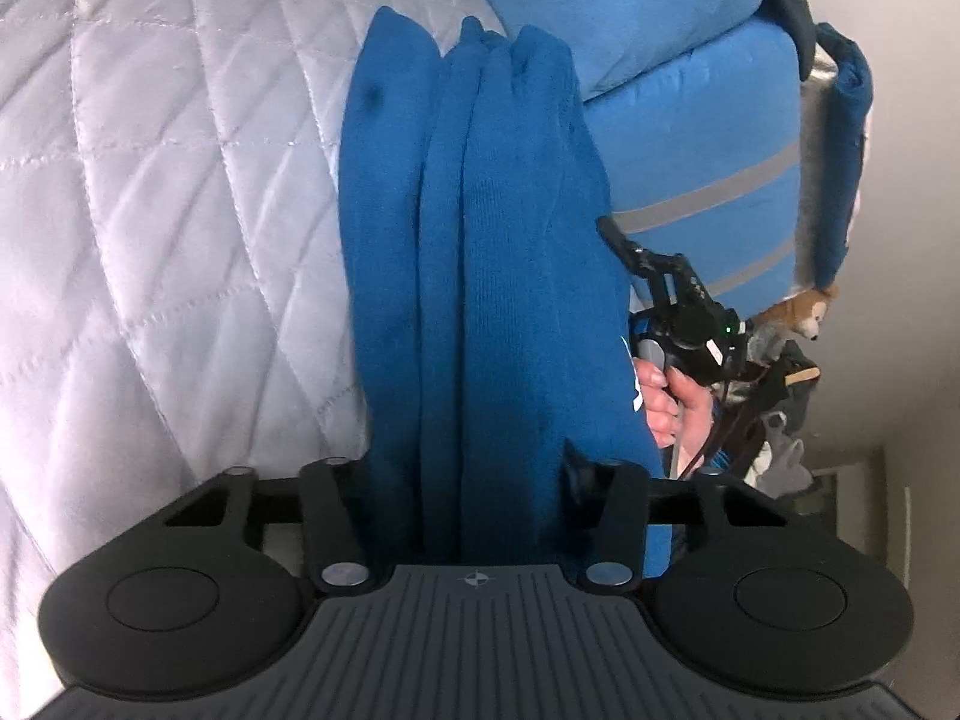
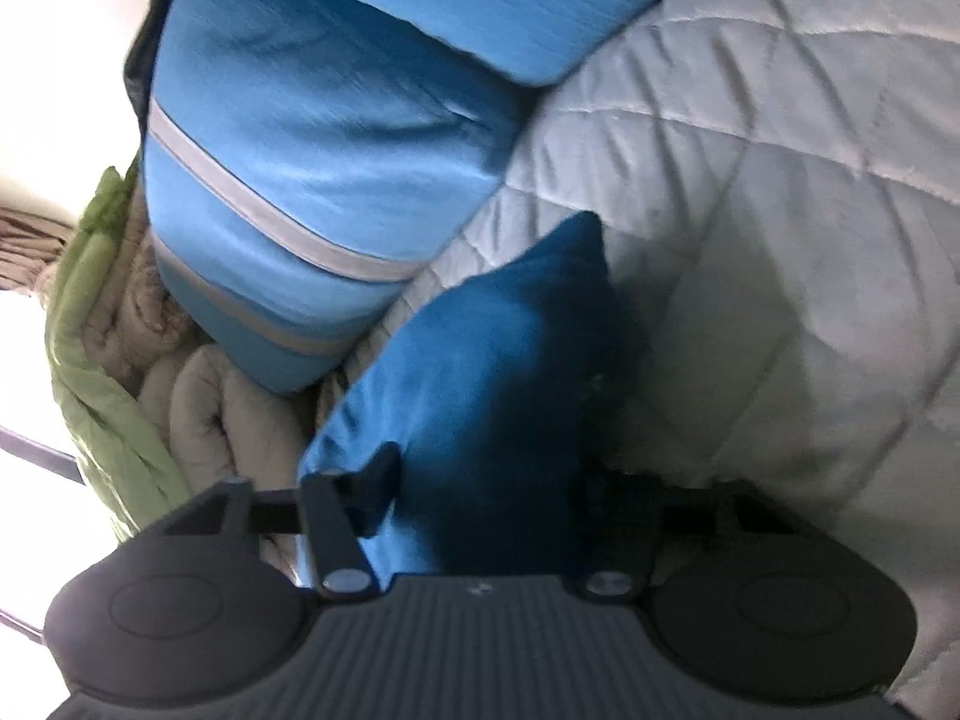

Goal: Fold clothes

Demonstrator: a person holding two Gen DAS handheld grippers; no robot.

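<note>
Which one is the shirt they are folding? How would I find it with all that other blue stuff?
Find the big white quilted bedspread. On it, beside the shiny light blue pillows with grey stripes, lies the dark blue garment, bunched into long folds and pinched by the left gripper and the right gripper. It is darker, matte knit and has no stripes.

Soft daylight, strong fisheye bending at edges, right view motion-blurred.
</note>
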